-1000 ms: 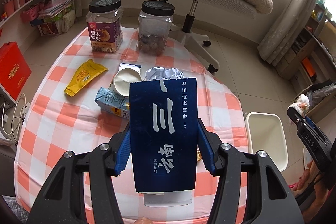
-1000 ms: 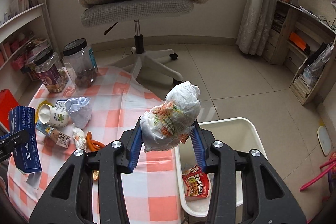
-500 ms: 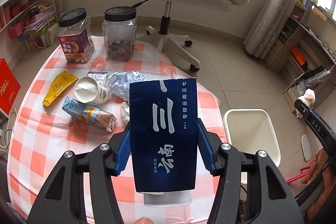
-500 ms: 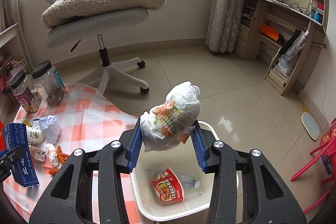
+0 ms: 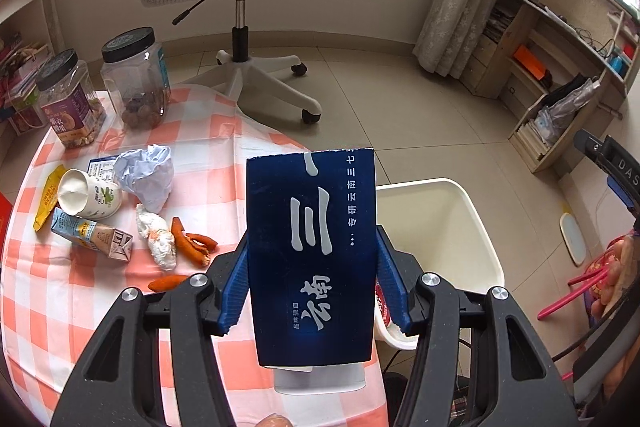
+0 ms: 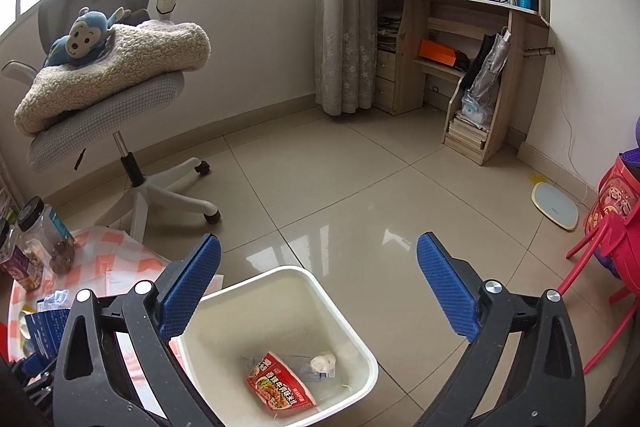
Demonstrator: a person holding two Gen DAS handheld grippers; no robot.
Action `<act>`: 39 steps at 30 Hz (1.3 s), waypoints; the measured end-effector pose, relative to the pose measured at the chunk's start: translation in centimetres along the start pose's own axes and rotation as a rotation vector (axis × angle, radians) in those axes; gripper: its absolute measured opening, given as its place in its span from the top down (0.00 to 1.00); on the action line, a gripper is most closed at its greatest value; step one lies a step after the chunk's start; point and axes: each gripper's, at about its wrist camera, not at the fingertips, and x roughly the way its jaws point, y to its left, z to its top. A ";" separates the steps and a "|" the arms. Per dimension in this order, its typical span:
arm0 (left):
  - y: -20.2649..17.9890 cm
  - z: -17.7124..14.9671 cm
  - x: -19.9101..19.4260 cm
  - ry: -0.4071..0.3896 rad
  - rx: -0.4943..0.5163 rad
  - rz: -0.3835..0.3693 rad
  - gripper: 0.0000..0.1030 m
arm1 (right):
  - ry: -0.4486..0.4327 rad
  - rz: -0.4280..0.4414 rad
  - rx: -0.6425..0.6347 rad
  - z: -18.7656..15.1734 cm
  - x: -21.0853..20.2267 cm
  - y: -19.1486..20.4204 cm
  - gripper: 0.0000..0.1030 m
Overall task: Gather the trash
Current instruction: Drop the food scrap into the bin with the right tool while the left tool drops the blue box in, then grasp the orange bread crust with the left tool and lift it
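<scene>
The left gripper (image 5: pixel 312 291) pinches a dark blue box (image 5: pixel 312 255) between its blue pads, and the box stands up straight. The right gripper (image 6: pixel 318 287) is spread wide and holds nothing. It hangs over the white bin (image 6: pixel 360 343), which sits on the floor just beside the table (image 5: pixel 216 155).

In the bin lie a red snack packet (image 6: pixel 278 383) and a small white wad (image 6: pixel 324 361).

The step now looks like dropping the blue box in the bin. To do it well, carry the box right over the middle of the bin, away from the rim, and only then let the pads go. The right gripper should slide out of the way first so the two do not bump.

Farther off on the table wait more trash: orange peels (image 5: pixel 192 243), a milk carton (image 5: pixel 92 235), a white cup (image 5: pixel 88 195) and crumpled paper (image 5: pixel 146 175).
</scene>
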 end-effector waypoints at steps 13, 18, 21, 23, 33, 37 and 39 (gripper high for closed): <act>-8.2 1.1 3.4 0.071 0.034 -0.137 0.40 | -0.018 -0.006 0.153 1.2 -0.2 -4.7 0.07; -8.5 0.9 3.5 0.072 0.035 -0.127 0.25 | -0.037 -0.009 0.141 1.2 -0.6 -4.4 0.07; -7.7 0.3 3.5 0.067 0.044 -0.070 0.25 | -0.044 -0.004 0.105 1.1 -0.7 -3.2 0.07; -6.8 0.0 3.5 0.065 0.036 -0.023 0.25 | -0.039 0.005 0.079 0.8 -0.8 -2.5 0.07; 6.6 -4.0 7.7 0.208 -0.405 0.410 0.23 | 0.038 0.066 -0.077 -0.7 -0.3 2.4 0.07; 10.3 -5.1 9.4 0.212 -0.494 0.494 0.23 | 0.051 0.076 -0.160 -1.5 -0.1 4.6 0.07; 11.5 -5.2 10.4 0.235 -0.535 0.506 0.23 | 0.062 0.078 -0.189 -1.8 0.2 5.6 0.07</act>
